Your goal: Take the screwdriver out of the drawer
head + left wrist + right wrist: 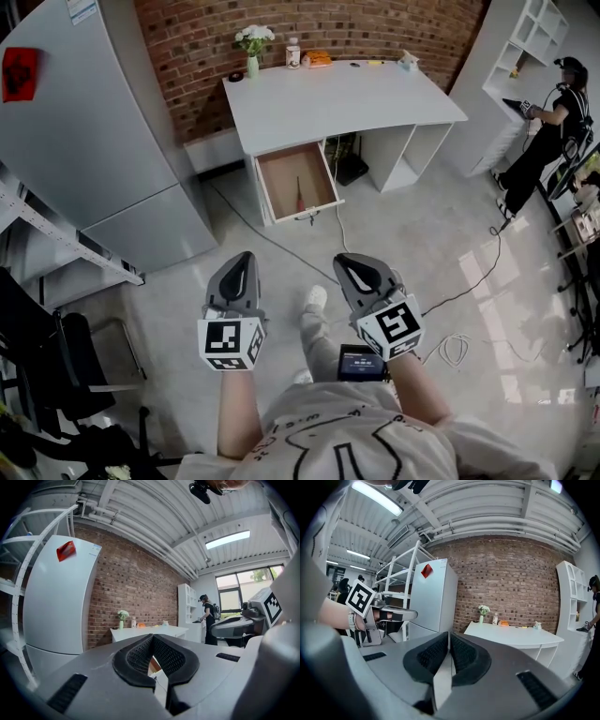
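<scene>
White desk point(342, 101), drawer point(279, 176) open, screwdriver point(300, 194) inside — left gripper point(244, 259), right gripper point(345, 263) both closed, empty.

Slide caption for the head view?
Shut, empty left gripper and right gripper short of the open drawer, screwdriver lying inside.

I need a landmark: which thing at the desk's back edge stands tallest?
The vase of white flowers, at the left end of the row; it rises above the bottle and the low orange thing to its right.

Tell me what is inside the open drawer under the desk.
A screwdriver lies on the drawer's bare wooden floor; nothing else shows. The desk top covers the drawer's rear.
</scene>
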Action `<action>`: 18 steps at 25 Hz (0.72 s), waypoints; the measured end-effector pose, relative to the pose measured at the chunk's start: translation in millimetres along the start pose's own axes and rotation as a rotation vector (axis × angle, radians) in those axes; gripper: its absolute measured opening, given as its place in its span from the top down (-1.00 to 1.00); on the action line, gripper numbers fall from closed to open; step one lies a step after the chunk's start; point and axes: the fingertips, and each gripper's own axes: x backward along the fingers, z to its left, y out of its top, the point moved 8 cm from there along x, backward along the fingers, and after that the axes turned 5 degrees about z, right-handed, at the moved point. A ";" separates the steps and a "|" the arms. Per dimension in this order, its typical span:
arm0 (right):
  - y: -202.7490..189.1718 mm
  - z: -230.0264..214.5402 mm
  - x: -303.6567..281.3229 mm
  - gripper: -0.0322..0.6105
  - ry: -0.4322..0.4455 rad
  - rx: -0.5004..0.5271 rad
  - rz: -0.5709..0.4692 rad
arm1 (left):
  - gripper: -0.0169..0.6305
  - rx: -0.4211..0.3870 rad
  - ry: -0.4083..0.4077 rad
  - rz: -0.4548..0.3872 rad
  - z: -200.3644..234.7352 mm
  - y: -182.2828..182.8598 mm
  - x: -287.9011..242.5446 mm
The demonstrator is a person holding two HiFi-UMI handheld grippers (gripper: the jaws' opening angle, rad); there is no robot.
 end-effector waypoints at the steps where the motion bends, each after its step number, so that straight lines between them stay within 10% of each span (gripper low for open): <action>1: -1.5 -4.6 -5.2 0.81 0.001 -0.002 0.003 | 0.92 0.004 0.009 0.002 4.4 -1.0 -5.4; 18: 4.5 -125.6 -142.3 0.81 -0.007 -0.082 0.013 | 0.92 0.017 0.051 0.062 76.2 11.4 -153.1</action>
